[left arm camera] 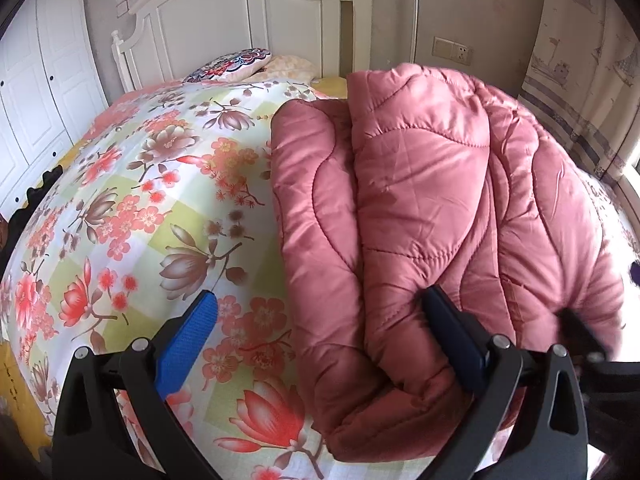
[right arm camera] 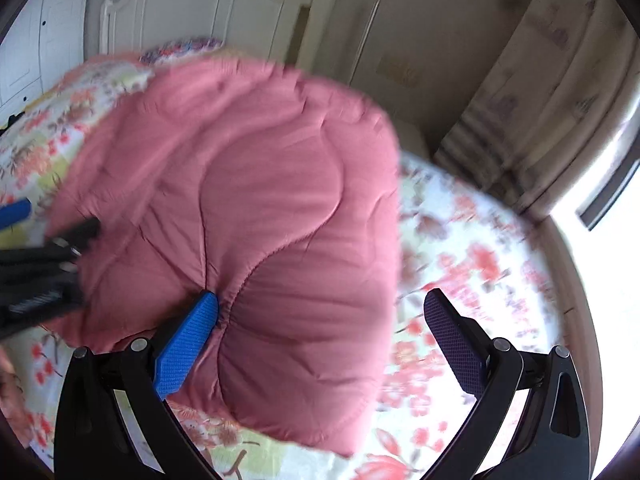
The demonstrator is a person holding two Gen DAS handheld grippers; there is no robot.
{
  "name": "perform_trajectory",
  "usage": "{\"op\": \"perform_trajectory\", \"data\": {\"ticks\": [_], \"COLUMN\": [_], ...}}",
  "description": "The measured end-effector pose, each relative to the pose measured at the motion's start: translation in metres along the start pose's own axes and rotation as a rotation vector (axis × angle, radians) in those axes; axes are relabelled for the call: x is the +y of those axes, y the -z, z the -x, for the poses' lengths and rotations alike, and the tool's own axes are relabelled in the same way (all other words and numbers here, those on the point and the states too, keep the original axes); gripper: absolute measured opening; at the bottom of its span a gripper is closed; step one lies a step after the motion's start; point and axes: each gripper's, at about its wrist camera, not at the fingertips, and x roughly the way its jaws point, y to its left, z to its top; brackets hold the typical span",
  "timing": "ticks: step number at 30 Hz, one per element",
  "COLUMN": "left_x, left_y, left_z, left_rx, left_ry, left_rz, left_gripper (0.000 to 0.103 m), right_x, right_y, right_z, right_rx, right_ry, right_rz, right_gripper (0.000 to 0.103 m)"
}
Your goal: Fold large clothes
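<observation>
Left wrist: open tongs (left arm camera: 320, 300) straddle folded pink jacket (left arm camera: 432, 200).

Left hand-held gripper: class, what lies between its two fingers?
In the left wrist view, floral bedsheet and the pink quilted coat's folded left edge lie between the open left hand-held gripper's fingers.

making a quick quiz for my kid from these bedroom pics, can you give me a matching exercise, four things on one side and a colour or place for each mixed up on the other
Things:
1. quilted jacket
2. bedspread
3. headboard
4. patterned cushion

Colour or place:
A. white, standing at the far end of the bed
B. pink, folded in a bundle on the bed
C. lying just in front of the headboard
D. covered in red and brown flowers on pale squares

Pairs: 1-B, 2-D, 3-A, 4-C
</observation>
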Motion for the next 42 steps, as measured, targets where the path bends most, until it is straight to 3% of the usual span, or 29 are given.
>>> {"op": "perform_trajectory", "data": {"ticks": [5,7,9,12,13,14,17,19,20,25,29,33,35,38,42], "left_x": [0.003,0.006,0.008,0.010,0.011,0.013,0.015,0.016,0.017,0.023,0.022,0.025,0.030,0.035,0.046], "left_y": [-0.001,-0.002,-0.002,-0.002,-0.001,-0.001,0.000,0.000,-0.001,-0.004,-0.002,-0.006,-0.011,-0.027,-0.065], "left_z": [-0.002,-0.003,-0.004,-0.006,-0.006,-0.007,-0.009,-0.009,-0.010,-0.014,-0.013,-0.011,-0.008,0.021,0.058], "left_rx": [0.015,0.020,0.027,0.032,0.033,0.036,0.040,0.027,0.021,0.042,0.037,0.021,0.039,-0.031,-0.118], "left_ry": [0.016,0.027,0.041,0.059,0.065,0.076,0.096,0.055,0.036,0.088,0.093,0.086,0.113,0.090,0.106], "left_rz": [0.004,0.010,0.020,0.032,0.035,0.041,0.050,0.045,0.043,0.044,0.044,0.057,0.063,0.046,0.042], "left_gripper": [0.101,0.101,0.101,0.101,0.101,0.101,0.101,0.101,0.101,0.101,0.101,0.101,0.101,0.101,0.101], "right_x": [0.000,-0.007,-0.017,-0.015,-0.009,0.002,0.031,0.056,0.066,0.063,0.050,0.068,0.067,0.048,-0.013], "right_y": [-0.010,-0.028,-0.054,-0.112,-0.124,-0.137,-0.161,-0.159,-0.157,-0.173,-0.195,-0.182,-0.182,-0.189,-0.173], "right_z": [0.006,0.032,0.049,0.026,0.017,0.002,-0.048,-0.102,-0.114,-0.105,-0.084,-0.133,-0.137,-0.111,-0.029], "right_rx": [0.027,-0.052,-0.110,0.005,0.028,0.054,0.106,0.232,0.226,0.255,0.204,0.306,0.302,0.261,0.059], "right_ry": [-0.018,-0.024,-0.102,-0.350,-0.376,-0.380,-0.280,-0.236,-0.244,-0.284,-0.346,-0.340,-0.364,-0.388,-0.400], "right_rz": [0.060,0.066,0.050,0.084,0.105,0.139,0.176,0.195,0.214,0.220,0.157,0.152,0.140,0.105,0.010], "right_gripper": [0.098,0.098,0.098,0.098,0.098,0.098,0.098,0.099,0.099,0.099,0.099,0.099,0.099,0.098,0.098]}}
